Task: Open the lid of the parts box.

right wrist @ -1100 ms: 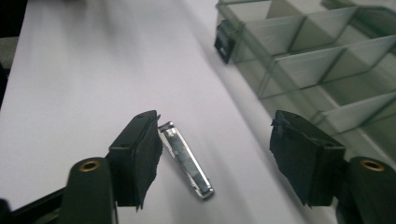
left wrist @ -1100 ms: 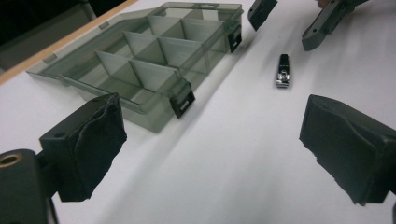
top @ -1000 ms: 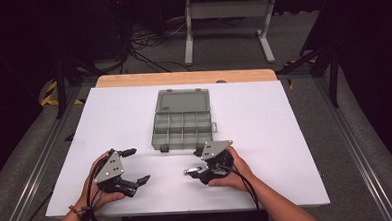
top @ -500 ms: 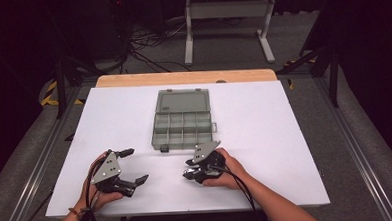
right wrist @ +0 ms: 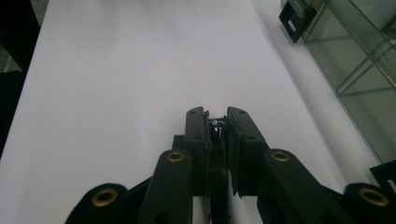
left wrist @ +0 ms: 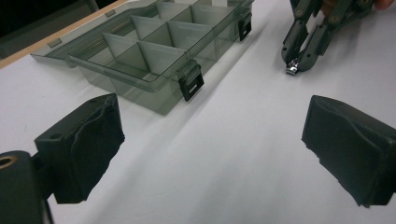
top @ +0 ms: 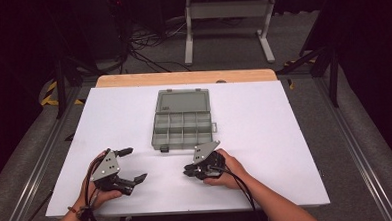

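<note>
While right gripper (top: 189, 169) pinches small metal nail clipper (left wrist: 293, 70) at lower centre of high view, its jaws having just been closing on it, pickup looks done. Next move likely: lift, carry up-frame to open compartment box (top: 182, 122), pick cell, release. Left gripper (top: 131, 165) idle at lower left, jaws spread, nothing between. White table (top: 285, 136) otherwise bare; box's front latches (left wrist: 191, 82) nearest obstacle.

Overhead light, bright on white table (top: 285, 136) — room beyond v. dark. Soft short shadows under organizer box (top: 182, 123) and grippers. Gripper views: near jaws blurred, table slightly blown out at top, mild edge stretch. High view soft, low-res.
</note>
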`<state>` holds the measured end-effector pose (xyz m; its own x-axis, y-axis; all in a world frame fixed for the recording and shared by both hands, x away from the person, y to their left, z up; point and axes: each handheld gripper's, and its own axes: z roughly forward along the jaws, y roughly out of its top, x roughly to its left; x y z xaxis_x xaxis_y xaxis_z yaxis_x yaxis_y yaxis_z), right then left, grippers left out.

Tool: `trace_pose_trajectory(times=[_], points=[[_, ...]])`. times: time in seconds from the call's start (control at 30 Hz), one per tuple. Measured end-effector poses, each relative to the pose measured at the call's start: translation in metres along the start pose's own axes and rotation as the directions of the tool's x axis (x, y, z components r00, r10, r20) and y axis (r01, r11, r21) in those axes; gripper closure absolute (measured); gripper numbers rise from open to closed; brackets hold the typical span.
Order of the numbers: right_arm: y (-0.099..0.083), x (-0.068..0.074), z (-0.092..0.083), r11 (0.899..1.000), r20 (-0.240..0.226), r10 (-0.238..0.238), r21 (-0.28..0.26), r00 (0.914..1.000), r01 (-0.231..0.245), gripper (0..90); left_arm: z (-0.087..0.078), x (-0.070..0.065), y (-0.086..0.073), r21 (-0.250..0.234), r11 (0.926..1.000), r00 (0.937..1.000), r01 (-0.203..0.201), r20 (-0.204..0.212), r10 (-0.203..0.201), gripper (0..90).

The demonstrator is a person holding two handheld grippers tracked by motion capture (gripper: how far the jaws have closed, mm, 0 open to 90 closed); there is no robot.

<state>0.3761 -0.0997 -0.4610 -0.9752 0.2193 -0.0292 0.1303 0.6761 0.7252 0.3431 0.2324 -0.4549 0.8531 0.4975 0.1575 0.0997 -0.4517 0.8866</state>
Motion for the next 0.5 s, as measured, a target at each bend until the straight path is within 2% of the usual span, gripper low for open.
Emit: trace_pose_trajectory(times=[0.07, 0.33, 0.5], points=[[0.0002, 0.0017, -0.0005, 1.0, 0.012, -0.018, 0.001, 0.9998, 0.018, 79.8, -0.0005, 0.0009, -0.0005, 0.003, 1.0, 1.0, 0.003, 0.001, -0.003, 5.9], [-0.0022, 0.0039, -0.0032, 1.0, 0.015, -0.012, -0.013, 0.9998, 0.012, 79.8, -0.0026, 0.0013, -0.0013, 0.003, 1.0, 1.0, 0.001, -0.002, -0.001, 5.8], [-0.0041, 0.0077, -0.0069, 1.0, 0.033, -0.007, -0.022, 0.9994, 0.008, 79.8, -0.0033, 0.0, 0.0, -0.003, 1.0, 1.0, -0.002, -0.007, 0.002, 5.8]])
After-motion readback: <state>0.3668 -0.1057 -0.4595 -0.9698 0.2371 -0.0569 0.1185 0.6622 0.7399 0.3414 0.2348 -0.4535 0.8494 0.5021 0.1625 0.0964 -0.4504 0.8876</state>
